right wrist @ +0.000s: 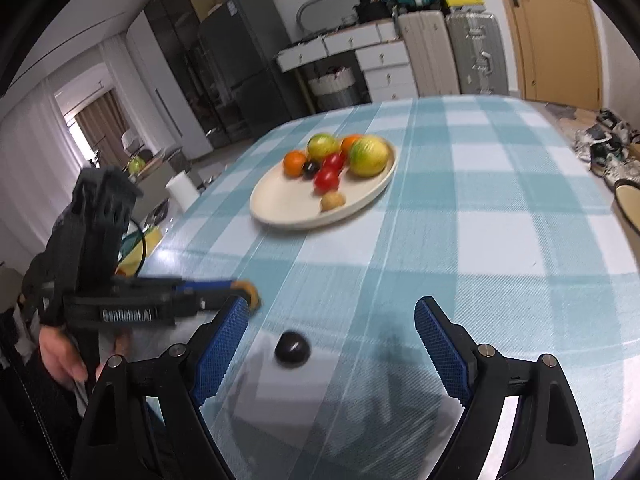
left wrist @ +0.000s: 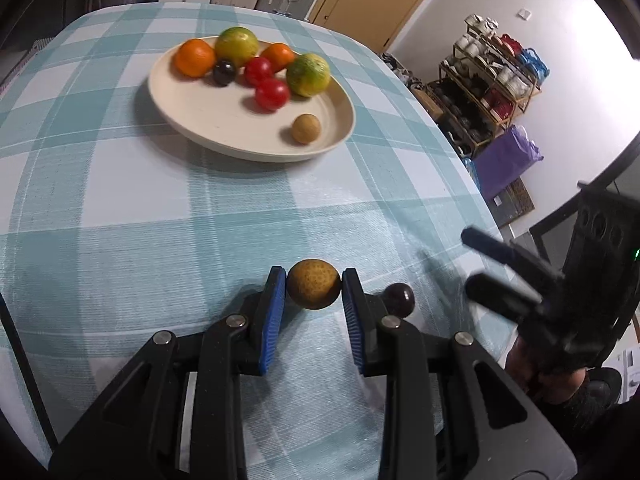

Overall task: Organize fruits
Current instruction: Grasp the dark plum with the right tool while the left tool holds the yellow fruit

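The left gripper (left wrist: 314,286) is clenched on one tan speckled fruit (left wrist: 314,289), both blue pads pressing its sides, at the lower centre of the left wrist view; whether the fruit rests on the tablecloth (left wrist: 120,220) or is lifted off it cannot be told; one dark plum (left wrist: 399,299) lies on the cloth just right of that gripper's right finger. The right gripper (right wrist: 332,322) is released, its two blue-padded fingers spread wide, with the same dark plum lying on the cloth between them, nearer the left finger and touching neither, at the lower centre of the right wrist view. One cream plate (left wrist: 224,128) sits in the upper centre of the left wrist view, well apart from both grippers; it carries eight fruits, counted: two oranges (left wrist: 195,57), two green-yellow citrus (left wrist: 237,45), two red tomatoes (left wrist: 272,94), one dark round fruit (left wrist: 224,73) and one small tan fruit (left wrist: 306,129); the small tan fruit lies alone near the plate's lower right rim, the other seven clustered toward the upper part. At the right edge of the left wrist view the right gripper appears blurred, pointing left.
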A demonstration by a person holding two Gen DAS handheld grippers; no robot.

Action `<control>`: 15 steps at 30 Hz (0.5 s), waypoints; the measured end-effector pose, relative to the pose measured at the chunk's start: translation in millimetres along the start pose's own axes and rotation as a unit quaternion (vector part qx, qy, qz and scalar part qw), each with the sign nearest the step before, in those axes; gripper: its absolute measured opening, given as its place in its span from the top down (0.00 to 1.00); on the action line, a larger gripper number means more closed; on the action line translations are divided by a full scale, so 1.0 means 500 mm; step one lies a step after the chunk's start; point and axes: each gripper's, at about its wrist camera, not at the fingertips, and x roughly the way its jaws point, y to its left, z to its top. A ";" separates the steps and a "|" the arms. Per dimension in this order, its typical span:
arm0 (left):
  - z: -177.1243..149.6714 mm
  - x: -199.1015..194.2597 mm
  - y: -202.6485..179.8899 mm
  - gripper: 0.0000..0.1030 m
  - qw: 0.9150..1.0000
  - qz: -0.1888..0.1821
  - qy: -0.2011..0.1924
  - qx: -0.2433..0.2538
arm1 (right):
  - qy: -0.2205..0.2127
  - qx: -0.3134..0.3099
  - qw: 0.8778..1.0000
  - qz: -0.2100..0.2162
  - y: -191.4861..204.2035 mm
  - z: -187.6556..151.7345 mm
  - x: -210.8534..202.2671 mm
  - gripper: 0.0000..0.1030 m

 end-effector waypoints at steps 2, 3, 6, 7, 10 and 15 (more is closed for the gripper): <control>0.000 -0.005 0.009 0.75 1.000 0.000 -0.004 -0.004 | 0.010 -0.001 1.000 0.005 0.007 -0.011 0.009 0.15; -0.001 -0.007 0.013 0.75 1.000 0.000 -0.005 -0.006 | 0.015 0.000 1.000 0.008 0.010 -0.016 0.013 0.15; -0.005 -0.015 0.021 0.75 1.000 -0.002 -0.010 -0.010 | 0.026 0.005 1.000 0.013 0.018 -0.031 0.026 0.15; -0.006 -0.017 0.023 0.75 1.000 -0.003 -0.011 -0.010 | 0.029 0.006 0.999 0.014 0.021 -0.034 0.030 0.15; -0.007 -0.022 0.025 0.75 1.000 -0.005 -0.014 -0.011 | 0.035 -0.001 0.999 0.016 0.034 -0.038 0.040 0.15; -0.011 -0.031 0.035 0.75 1.000 -0.004 -0.018 -0.018 | 0.036 -0.016 0.999 0.019 0.053 -0.037 0.050 0.21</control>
